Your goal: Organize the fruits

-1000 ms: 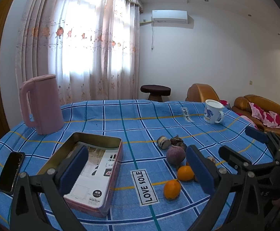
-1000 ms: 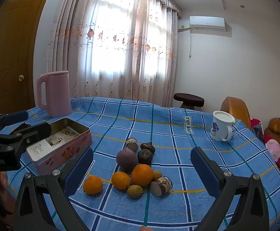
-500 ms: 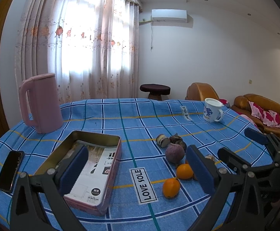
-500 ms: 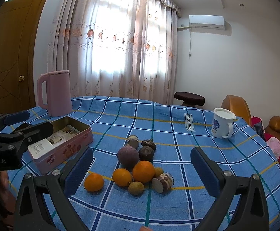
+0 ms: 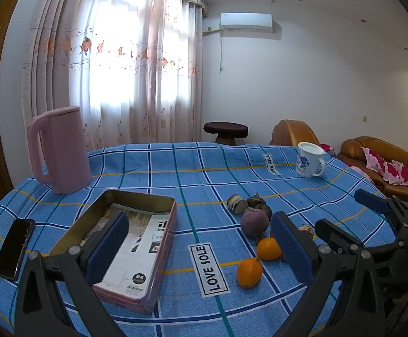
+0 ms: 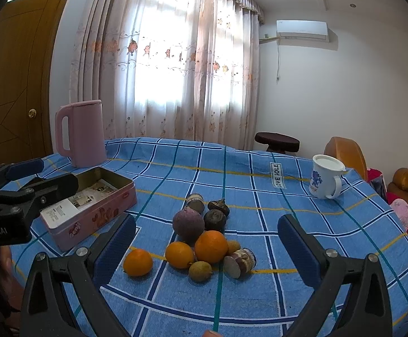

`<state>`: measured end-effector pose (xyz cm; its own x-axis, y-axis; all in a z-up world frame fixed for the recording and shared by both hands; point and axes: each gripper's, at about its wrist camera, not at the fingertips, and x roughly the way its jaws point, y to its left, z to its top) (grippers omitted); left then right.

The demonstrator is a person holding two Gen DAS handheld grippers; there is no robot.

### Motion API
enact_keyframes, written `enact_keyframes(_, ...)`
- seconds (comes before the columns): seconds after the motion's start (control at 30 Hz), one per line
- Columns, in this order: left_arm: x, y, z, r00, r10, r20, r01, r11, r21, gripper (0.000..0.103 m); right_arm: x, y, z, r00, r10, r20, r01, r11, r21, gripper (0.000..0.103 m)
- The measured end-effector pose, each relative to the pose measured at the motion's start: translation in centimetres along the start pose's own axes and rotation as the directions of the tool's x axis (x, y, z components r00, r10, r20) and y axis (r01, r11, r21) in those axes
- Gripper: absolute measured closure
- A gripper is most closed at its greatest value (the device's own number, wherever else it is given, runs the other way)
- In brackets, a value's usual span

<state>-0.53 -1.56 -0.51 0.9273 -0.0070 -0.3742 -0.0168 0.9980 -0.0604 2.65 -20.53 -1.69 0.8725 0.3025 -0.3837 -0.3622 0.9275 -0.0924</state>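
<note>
A pile of fruit lies on the blue checked tablecloth (image 6: 260, 295): three oranges (image 6: 211, 246), a purple round fruit (image 6: 188, 224), dark knobbly fruits (image 6: 214, 220), a small brown fruit (image 6: 200, 271) and cut pieces (image 6: 239, 261). An open pink tin (image 6: 91, 207) with paper inside stands to the left of them. My right gripper (image 6: 206, 241) is open and empty, hovering near the pile. My left gripper (image 5: 199, 248) is open and empty; the tin (image 5: 125, 241) lies at its left finger, and the oranges (image 5: 249, 272) at its right finger.
A pink kettle (image 5: 59, 148) stands at the back left. A white mug (image 6: 326, 176) stands at the back right. A black phone (image 5: 14, 248) lies at the left edge. A stool (image 5: 226, 130) and brown sofas (image 5: 378, 160) are beyond the table.
Both grippers have shifted slightly; the fruit and tin sit a little lower and nearer in view. Nothing was taken hold of.
</note>
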Motion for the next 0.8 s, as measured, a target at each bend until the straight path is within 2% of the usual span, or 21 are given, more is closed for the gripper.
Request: enact_keyframes(0.8, 0.47, -0.25, -0.77, 1.000, -0.002, -0.015, 0.002, 1.000, 0.005, 0.000, 0.50, -0.41, -0.57, 1.000, 0.003, -0.017, -0.003, 1.000, 0.010, 0.001)
